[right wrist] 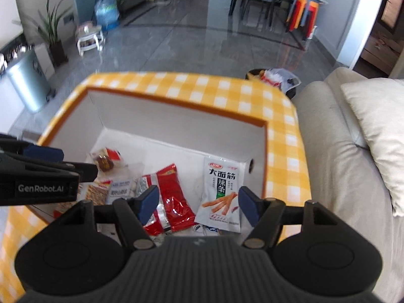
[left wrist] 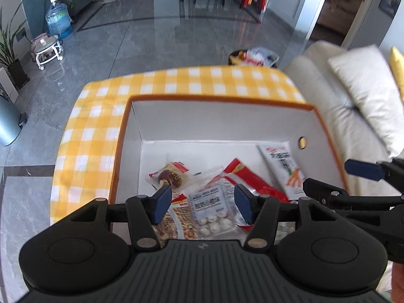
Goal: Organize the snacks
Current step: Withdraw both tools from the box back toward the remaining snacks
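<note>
An orange-rimmed box (left wrist: 222,116) (right wrist: 176,118), white inside, sits on a yellow checked tablecloth (left wrist: 88,136). Several snack packs lie in it. They include a chocolate cake pack (left wrist: 171,176) (right wrist: 104,162), a clear pack of white balls (left wrist: 214,212), a red packet (left wrist: 252,180) (right wrist: 174,197), a white spicy-strip packet (left wrist: 282,169) (right wrist: 222,192) and a cracker pack (left wrist: 176,223) (right wrist: 97,192). My left gripper (left wrist: 202,203) (right wrist: 65,161) hangs open above the clear pack. My right gripper (right wrist: 199,203) (left wrist: 341,178) hangs open above the red and white packets. Neither holds anything.
A beige sofa (right wrist: 335,151) with a pale cushion (left wrist: 366,101) flanks the table on the right. Beyond the table's far corner stands a black bin with a bag (left wrist: 255,56). A metal bin (right wrist: 27,80) stands on the grey floor at left.
</note>
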A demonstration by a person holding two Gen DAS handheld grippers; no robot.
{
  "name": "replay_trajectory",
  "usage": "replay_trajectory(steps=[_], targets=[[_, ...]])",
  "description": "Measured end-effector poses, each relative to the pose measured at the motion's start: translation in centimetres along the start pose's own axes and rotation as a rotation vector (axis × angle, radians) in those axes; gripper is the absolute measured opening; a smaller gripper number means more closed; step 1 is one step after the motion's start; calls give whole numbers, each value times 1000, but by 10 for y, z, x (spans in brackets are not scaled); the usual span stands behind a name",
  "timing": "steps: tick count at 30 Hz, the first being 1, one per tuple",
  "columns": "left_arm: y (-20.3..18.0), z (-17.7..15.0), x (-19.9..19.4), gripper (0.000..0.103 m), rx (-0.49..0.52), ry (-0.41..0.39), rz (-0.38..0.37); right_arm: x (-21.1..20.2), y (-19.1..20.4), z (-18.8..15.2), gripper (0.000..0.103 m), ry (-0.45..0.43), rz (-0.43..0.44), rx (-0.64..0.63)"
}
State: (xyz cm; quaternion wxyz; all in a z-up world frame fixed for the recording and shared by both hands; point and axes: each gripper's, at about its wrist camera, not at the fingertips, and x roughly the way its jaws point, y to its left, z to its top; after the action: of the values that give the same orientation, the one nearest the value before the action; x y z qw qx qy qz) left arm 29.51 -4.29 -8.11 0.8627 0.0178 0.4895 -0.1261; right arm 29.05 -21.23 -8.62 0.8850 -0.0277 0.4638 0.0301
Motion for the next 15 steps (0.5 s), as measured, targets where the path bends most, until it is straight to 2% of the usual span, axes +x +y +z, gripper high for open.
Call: replay_trajectory(steps=[4,8,15], targets=[[-5,-8,-30,67,16,-46,-21,-30,-7,-10,68,-47,18,72],[-9,-19,-58,67,37,-61,-8,-56,-13,-25,70,-60,55,144],[-1,-53,-89,67,5,-18,-17,-86,-11,-61,75,-33,120,217]])
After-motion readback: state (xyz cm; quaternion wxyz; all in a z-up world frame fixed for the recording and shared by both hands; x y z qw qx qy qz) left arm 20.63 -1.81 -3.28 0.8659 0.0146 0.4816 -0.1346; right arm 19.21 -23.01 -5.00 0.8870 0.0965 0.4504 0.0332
